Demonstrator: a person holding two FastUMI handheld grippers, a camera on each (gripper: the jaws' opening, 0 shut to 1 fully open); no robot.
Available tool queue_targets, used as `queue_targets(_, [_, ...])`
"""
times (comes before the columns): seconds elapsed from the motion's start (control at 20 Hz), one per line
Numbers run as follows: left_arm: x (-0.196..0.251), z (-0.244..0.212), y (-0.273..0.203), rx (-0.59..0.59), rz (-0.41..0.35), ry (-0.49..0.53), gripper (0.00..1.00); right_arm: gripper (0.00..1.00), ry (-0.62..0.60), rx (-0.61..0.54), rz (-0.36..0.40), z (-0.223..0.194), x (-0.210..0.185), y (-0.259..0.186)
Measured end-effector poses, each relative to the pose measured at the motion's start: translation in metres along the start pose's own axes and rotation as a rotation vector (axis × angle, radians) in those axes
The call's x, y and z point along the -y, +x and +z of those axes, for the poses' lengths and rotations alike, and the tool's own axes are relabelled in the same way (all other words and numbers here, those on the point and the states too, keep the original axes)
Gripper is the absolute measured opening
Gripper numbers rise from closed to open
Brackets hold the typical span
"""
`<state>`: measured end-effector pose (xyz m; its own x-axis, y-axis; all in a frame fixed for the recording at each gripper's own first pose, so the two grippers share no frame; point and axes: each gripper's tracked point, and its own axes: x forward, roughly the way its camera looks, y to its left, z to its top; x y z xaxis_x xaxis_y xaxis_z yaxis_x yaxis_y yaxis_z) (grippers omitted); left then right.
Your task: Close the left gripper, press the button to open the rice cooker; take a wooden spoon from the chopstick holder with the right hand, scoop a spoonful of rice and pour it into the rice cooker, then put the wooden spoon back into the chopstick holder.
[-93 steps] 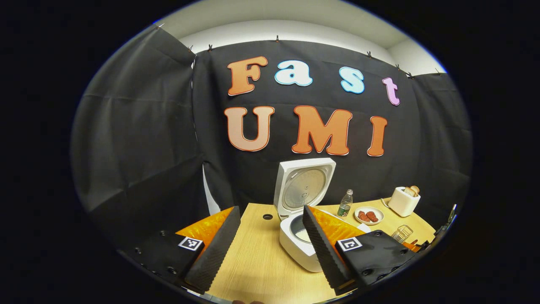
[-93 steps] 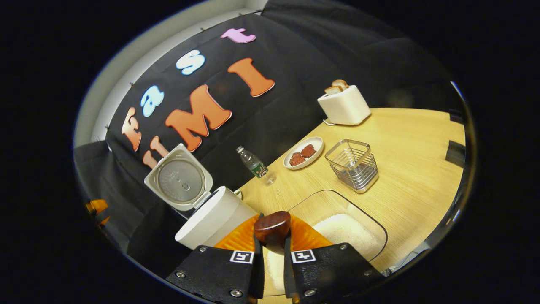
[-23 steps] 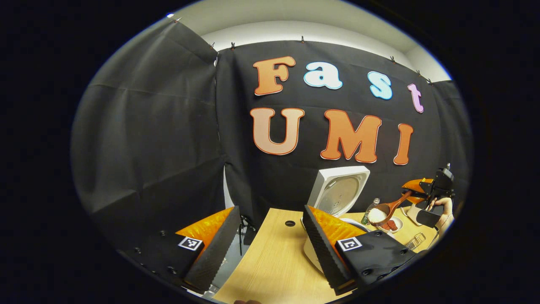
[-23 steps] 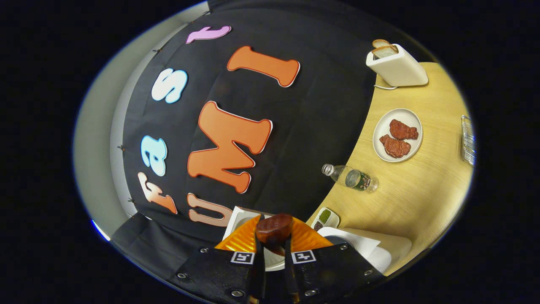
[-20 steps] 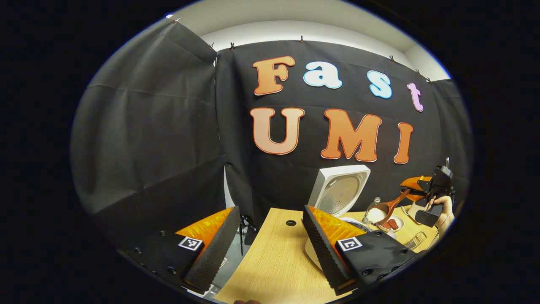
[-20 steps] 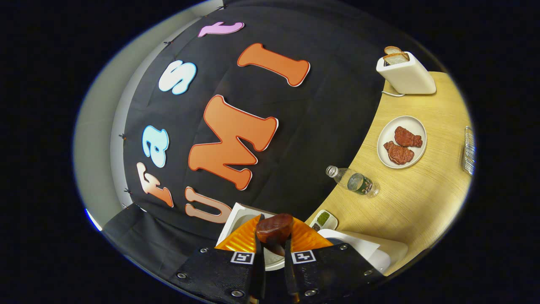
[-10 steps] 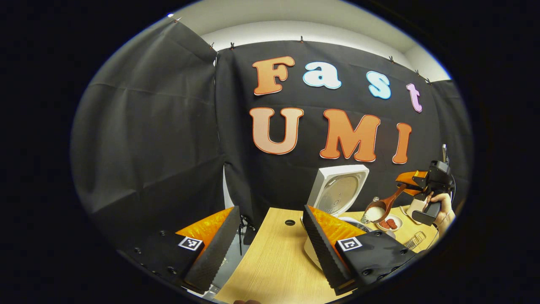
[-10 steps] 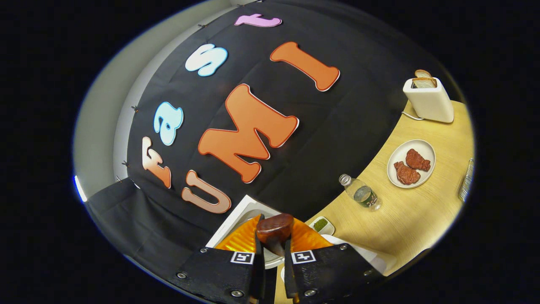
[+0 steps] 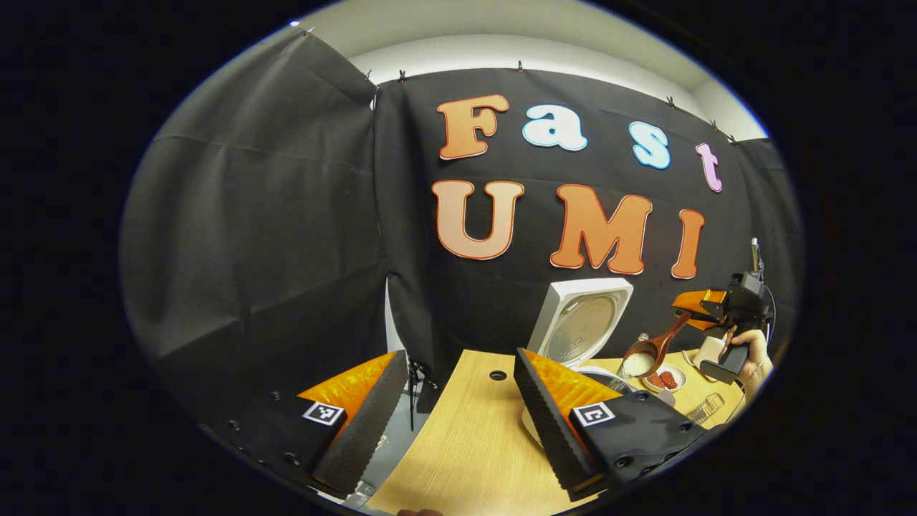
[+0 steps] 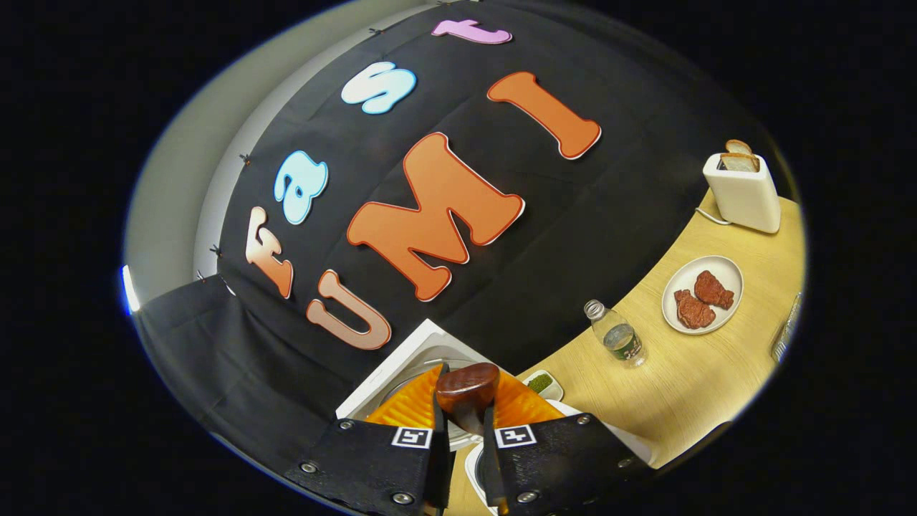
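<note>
Both views are evenly lit and fairly bright from overhead, with soft, faint shadows. The pale strip of wall (image 9: 501, 50) above the cloth glows brightest. The wooden surface (image 10: 688, 373) shows no harsh glare. Fisheye bending curves straight edges strongly toward the rims. Focus stays sharp, without motion blur.

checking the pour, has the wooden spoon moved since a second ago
Yes. In the left gripper view the wooden spoon has risen and tipped toward the rice cooker's open lid, nearer it than before.
</note>
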<state>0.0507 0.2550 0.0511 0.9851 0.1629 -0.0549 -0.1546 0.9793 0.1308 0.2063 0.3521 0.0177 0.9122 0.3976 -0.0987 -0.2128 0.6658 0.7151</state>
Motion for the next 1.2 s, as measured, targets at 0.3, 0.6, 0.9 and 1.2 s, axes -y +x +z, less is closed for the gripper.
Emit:
queue_targets(0.3, [0.001, 0.002, -0.001, 0.006, -0.003, 0.001, 1.00, 0.18, -0.098, -0.002, 0.002, -0.003, -0.006, 0.000])
queue_targets(0.6, [-0.002, -0.002, -0.002, -0.003, 0.004, -0.011, 1.00, 0.18, -0.226, 0.004, 0.006, -0.005, -0.013, 0.001])
queue_targets(0.9, [-0.005, -0.004, -0.004, -0.003, 0.008, -0.015, 1.00, 0.18, -0.340, 0.006, 0.016, -0.012, -0.023, 0.000])
queue_targets(1.2, [-0.005, -0.008, -0.003, -0.009, 0.011, -0.020, 1.00, 0.18, -0.440, 0.009, 0.057, -0.017, -0.039, -0.005])
